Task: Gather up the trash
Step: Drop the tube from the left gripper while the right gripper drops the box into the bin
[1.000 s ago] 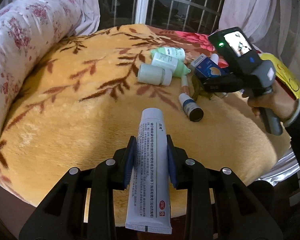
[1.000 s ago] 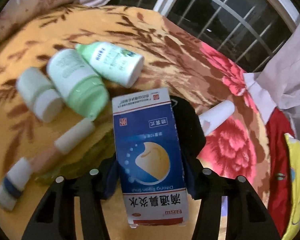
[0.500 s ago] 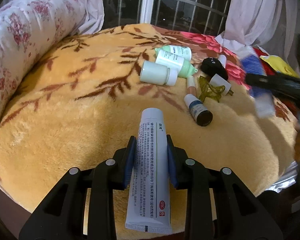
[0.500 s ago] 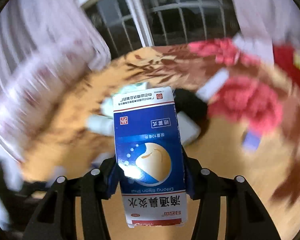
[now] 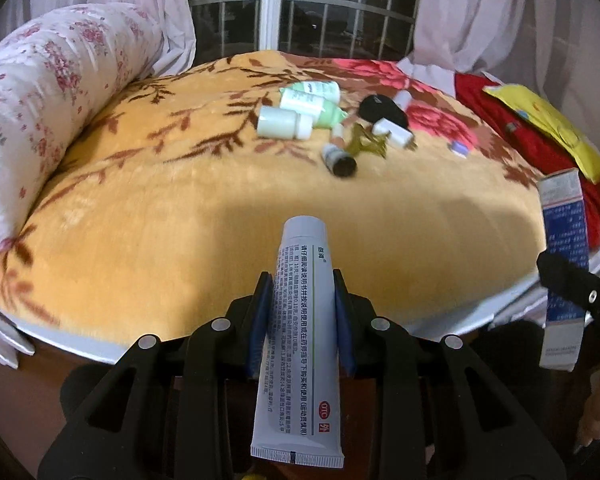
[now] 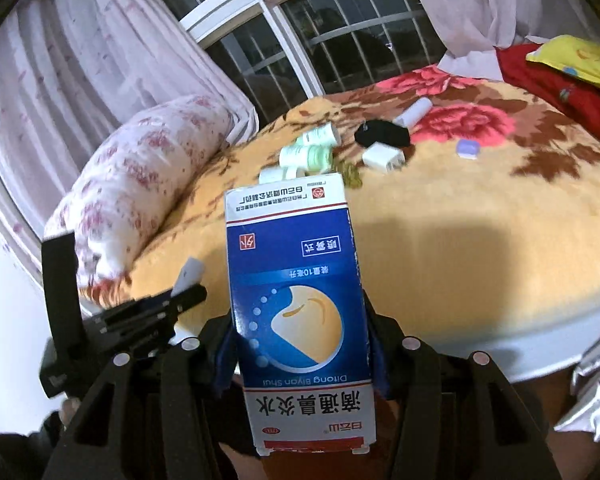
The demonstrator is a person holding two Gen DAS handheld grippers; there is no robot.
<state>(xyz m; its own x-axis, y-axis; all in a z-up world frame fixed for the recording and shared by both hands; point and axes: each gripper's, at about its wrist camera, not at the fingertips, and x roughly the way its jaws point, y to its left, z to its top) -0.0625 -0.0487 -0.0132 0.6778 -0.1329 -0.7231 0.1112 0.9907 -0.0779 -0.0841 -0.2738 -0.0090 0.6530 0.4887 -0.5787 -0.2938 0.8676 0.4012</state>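
Two pieces of trash were already off the bed and in hand, a carry-away step by the look of it, with no bin or bag in either view.

On the left, the left gripper [image 5: 300, 304] was clenched on a white ointment tube [image 5: 300, 344], its blue pads pinching the tube's middle so the cap end pointed to twelve o'clock over the orange blanket [image 5: 140, 208] and the crimped end hung back toward six. The jaws stood only as far apart as the tube's width.

Farther along, at about one o'clock from that gripper, the uncollected pile lay well apart from both tools: pale green bottles [image 5: 312, 98], a white bottle [image 5: 284, 122], a small dark-capped vial [image 5: 338, 158], a black pouch [image 5: 380, 108] and a white charger plug [image 5: 392, 132], clustered together and partly touching. A floral bolster [image 5: 52, 116] lay along the blanket's nine o'clock edge.

On the right, the right gripper [image 6: 300, 344] was shut on a blue medicine box [image 6: 300, 304], jaws spread to the box's width and gripping its two sides, the box upright with its print upside down, held off the near edge of the bed.

The next move likely called for finding the trash container, carrying both items over it, and opening each jaw in turn before returning for the pile.
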